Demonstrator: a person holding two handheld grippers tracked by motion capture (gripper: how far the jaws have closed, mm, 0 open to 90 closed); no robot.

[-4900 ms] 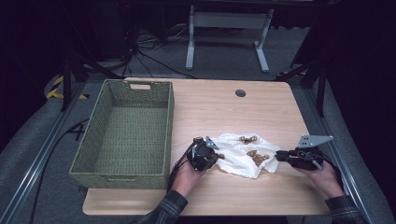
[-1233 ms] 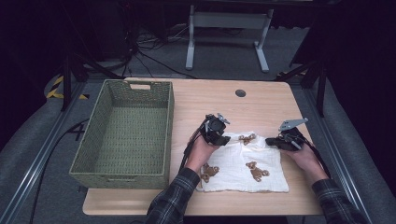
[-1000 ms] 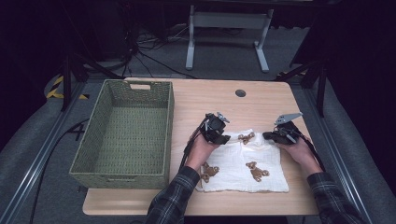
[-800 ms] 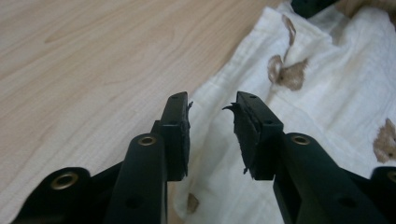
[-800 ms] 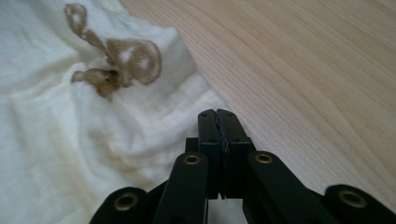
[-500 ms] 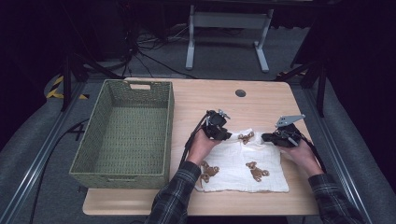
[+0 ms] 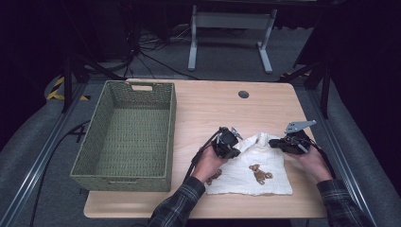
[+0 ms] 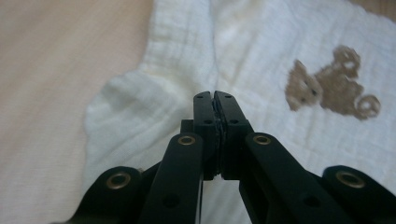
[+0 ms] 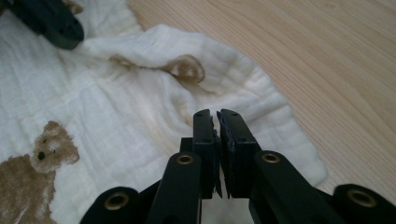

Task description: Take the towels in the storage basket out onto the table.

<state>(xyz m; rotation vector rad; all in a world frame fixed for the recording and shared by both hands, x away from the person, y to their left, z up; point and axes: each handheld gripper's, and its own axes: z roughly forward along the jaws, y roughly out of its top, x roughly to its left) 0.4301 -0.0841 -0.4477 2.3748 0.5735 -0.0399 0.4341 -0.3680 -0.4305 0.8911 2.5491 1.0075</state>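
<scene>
A white cloth (image 7: 276, 182) printed with brown bears (image 7: 259, 173) lies on the table's near right part, its far edge bunched up. My left gripper (image 7: 232, 145) sits on the far left corner. Its jaws have just been closing and now stand shut (image 8: 215, 100), with a fold of the cloth (image 8: 135, 107) pinched at their tips. My right gripper (image 7: 272, 142) is at the far right corner, its jaws (image 9: 215, 116) shut but for a hairline gap on the cloth (image 9: 116, 107) there. The left gripper's jaw (image 9: 46, 21) shows farther off.
An empty green woven basket (image 7: 170, 123) stands on the left half of the wooden table (image 7: 213, 104). A small round dark cap (image 7: 243, 94) sits near the far edge. A metal frame (image 7: 231, 21) and cables are on the floor beyond.
My left gripper has come nearer and down onto the cloth's far left corner. The cloth's far edge has bunched up between the grippers. The right gripper has barely shifted.
</scene>
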